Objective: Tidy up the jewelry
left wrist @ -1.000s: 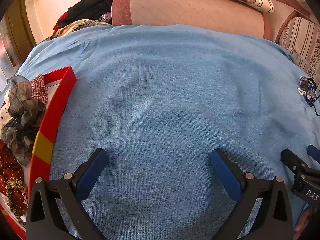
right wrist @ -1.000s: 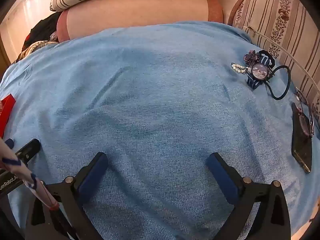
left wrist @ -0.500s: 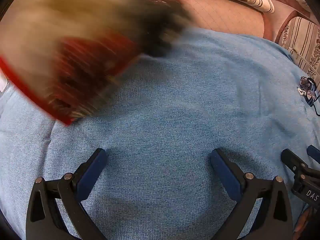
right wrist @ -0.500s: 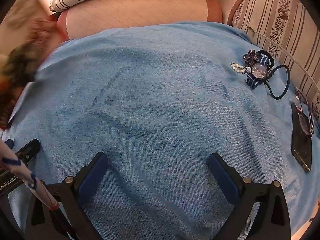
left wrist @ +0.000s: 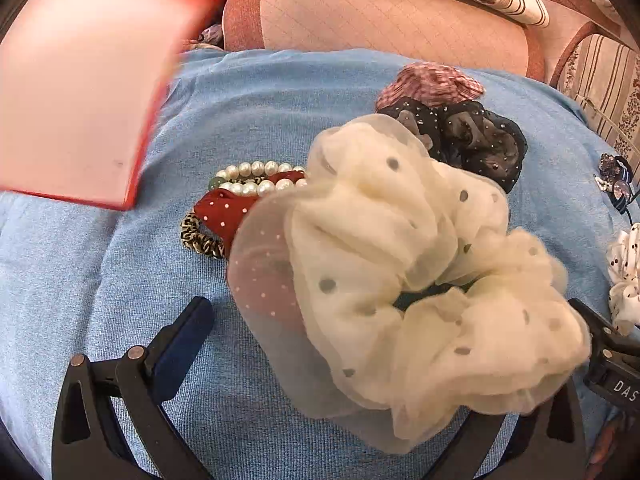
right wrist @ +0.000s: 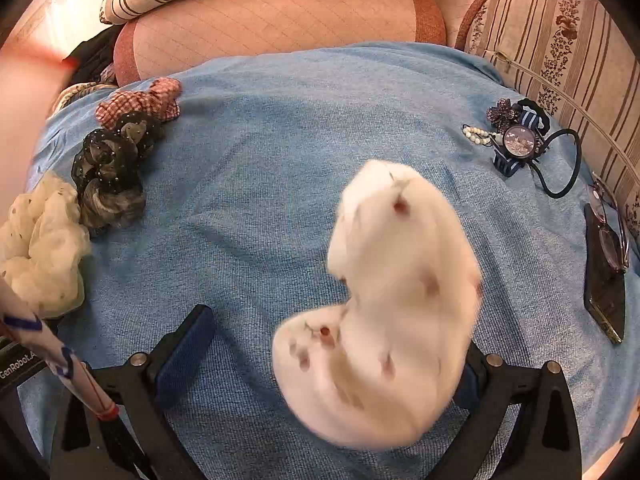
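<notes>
A heap of hair ties and jewelry lies on the blue cloth (left wrist: 100,272). A big cream dotted scrunchie (left wrist: 400,264) lies over my open left gripper (left wrist: 340,340) and hides its right finger. Behind it are a pearl bracelet (left wrist: 256,178), a red dotted scrunchie (left wrist: 224,210), a leopard hair tie (left wrist: 200,240), a black scrunchie (left wrist: 476,140) and a checked scrunchie (left wrist: 430,82). A blurred white scrunchie (right wrist: 396,300) is in mid-air over my open right gripper (right wrist: 328,344). A watch (right wrist: 520,142) and black hair tie (right wrist: 564,164) lie far right.
A red tray (left wrist: 76,92), blurred, is tipped in the air at the upper left. A phone with glasses (right wrist: 604,264) lies at the right edge of the cloth. Sofa cushions (right wrist: 272,20) stand behind. A striped stick (right wrist: 52,352) crosses the lower left.
The red tray has been lifted from the left and tipped over. Its scrunchies and bracelet have spilled onto the cloth in front of both grippers. One white scrunchie is still falling.
</notes>
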The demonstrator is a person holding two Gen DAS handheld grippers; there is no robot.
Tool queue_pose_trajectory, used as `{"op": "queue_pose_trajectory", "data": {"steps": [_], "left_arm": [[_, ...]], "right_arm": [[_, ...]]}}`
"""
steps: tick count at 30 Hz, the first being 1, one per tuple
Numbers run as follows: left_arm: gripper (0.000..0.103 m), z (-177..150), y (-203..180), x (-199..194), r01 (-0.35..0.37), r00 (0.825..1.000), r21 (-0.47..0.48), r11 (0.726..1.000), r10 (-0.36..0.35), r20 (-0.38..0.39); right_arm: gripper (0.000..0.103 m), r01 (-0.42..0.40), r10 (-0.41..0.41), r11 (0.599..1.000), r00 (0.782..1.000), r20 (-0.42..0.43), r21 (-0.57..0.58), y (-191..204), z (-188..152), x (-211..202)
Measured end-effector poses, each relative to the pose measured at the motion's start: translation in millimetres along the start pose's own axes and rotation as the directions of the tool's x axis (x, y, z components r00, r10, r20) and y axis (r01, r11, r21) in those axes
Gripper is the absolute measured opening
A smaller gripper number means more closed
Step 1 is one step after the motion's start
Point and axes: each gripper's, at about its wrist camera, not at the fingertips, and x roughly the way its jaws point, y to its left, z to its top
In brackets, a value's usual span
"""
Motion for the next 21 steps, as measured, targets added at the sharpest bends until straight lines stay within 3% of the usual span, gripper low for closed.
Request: {"op": "queue_pose_trajectory", "data": {"steps": [8, 13, 18, 21], "left_arm": [[0.103, -0.4, 1.1, 3.1, 0.002, 1.000, -0.001, 1.000, -0.002, 0.001], [0.103, 0.4, 2.4, 4.8, 0.001, 1.000, -0.001, 1.000, -0.001, 0.000], [0.103, 0.4, -2.6, 0.7, 0.000, 1.000, 0.000, 1.000, 0.000, 0.001], [0.103, -0.1, -1.5, 0.0, 0.001, 1.000, 0.000, 1.000, -0.001, 0.003]], "right_arm": [[0.098, -0.028, 0.028, 0.999, 1.000, 0.004, 0.027, -5.4, -0.1, -13.1], [0.098, -0.038, 0.036, 0.999, 0.995, 0.095, 0.024, 1.8, -15.5, -57.7], [0.098, -0.057, 0.059, 0.998, 0.975, 0.213, -0.012, 15.5, -32.0, -111.1], [0.098, -0.076, 0.075, 0.997, 0.969, 0.236, -0.005, 14.6, -42.3, -129.6]]}}
